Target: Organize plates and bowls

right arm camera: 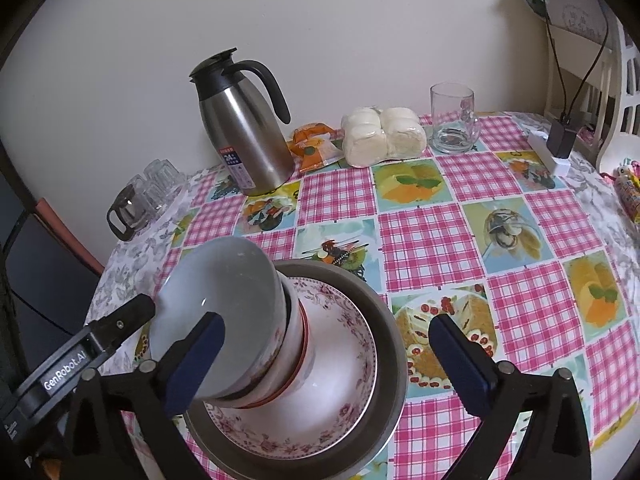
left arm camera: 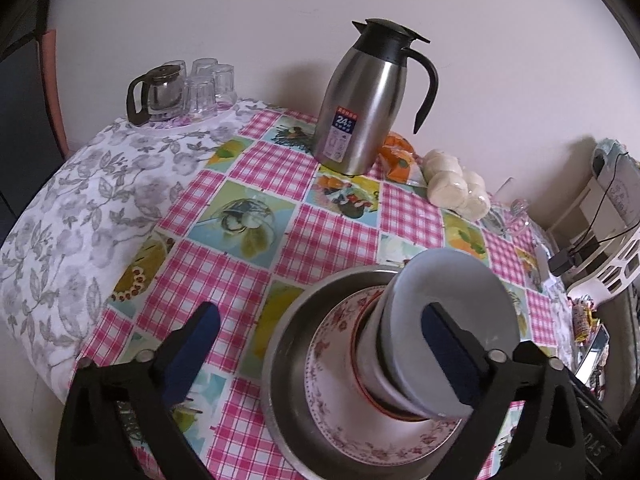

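Both the left gripper point(left arm camera: 320, 354) and right gripper point(right arm camera: 326, 360) are held wide open, nothing gripped. The stacked bowls point(right arm camera: 240, 320) sit on a floral plate point(right arm camera: 340, 392) inside a steel basin point(right arm camera: 394, 344) on the table point(right arm camera: 432, 240). The glazed stack is judged heavy, slippery and breakable, best lifted by the basin's rim.

A steel thermos jug point(right arm camera: 244, 136) stands upright near the wall on the checked tablecloth point(right arm camera: 432, 240). Beside it lie an orange packet point(right arm camera: 314, 148) and a bag of white buns point(right arm camera: 384, 136), then an empty glass mug point(right arm camera: 454, 124). A small glass teapot point(left arm camera: 154, 94) and upturned glasses point(left arm camera: 210, 84) sit well apart.
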Demonstrator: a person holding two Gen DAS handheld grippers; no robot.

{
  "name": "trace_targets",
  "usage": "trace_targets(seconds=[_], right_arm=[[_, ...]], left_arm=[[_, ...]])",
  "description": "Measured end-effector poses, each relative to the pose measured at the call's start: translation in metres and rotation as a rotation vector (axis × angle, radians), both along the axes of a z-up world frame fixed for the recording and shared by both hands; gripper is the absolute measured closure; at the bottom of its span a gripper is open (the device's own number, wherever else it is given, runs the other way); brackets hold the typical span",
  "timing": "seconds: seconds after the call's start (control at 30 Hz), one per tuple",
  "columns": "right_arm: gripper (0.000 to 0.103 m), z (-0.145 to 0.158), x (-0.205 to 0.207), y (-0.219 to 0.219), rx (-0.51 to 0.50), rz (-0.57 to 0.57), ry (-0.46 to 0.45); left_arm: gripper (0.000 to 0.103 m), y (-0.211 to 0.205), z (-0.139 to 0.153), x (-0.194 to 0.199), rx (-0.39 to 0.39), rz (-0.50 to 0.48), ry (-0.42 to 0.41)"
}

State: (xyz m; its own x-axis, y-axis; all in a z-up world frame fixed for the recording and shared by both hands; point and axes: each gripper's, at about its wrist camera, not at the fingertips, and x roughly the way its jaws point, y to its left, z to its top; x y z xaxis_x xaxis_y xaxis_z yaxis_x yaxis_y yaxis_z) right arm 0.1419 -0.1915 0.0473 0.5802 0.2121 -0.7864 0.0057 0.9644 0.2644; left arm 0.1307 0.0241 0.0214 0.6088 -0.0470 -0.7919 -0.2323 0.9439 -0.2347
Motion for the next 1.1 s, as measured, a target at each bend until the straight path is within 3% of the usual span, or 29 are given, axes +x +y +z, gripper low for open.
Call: trace_targets(seconds=[0.27, 0.5, 0.8, 1.1], right_arm=[[0.000, 0.000, -0.018, 0.000, -0.028, 0.010, -0.025], [0.000, -0.007, -0.049, -0.002, -0.055, 0.020, -0.027], [0.000, -0.031, -0.084, -0.005, -0.112, 0.022, 0.022], [0.000, -0.044, -0.109, -0.016, -0.139, 0.012, 0.055]], left_arm=[[0.002, -0.005, -0.001, -0.022, 0.067, -0.015, -0.021], [0.002, -0.009, -0.006, -0.053, 0.080, -0.049, -0.031], [0.002, -0.013, -0.022, -0.087, 0.171, -0.052, 0.029], [0.002, -0.032, -0.032, -0.105, 0.220, -0.126, 0.097]])
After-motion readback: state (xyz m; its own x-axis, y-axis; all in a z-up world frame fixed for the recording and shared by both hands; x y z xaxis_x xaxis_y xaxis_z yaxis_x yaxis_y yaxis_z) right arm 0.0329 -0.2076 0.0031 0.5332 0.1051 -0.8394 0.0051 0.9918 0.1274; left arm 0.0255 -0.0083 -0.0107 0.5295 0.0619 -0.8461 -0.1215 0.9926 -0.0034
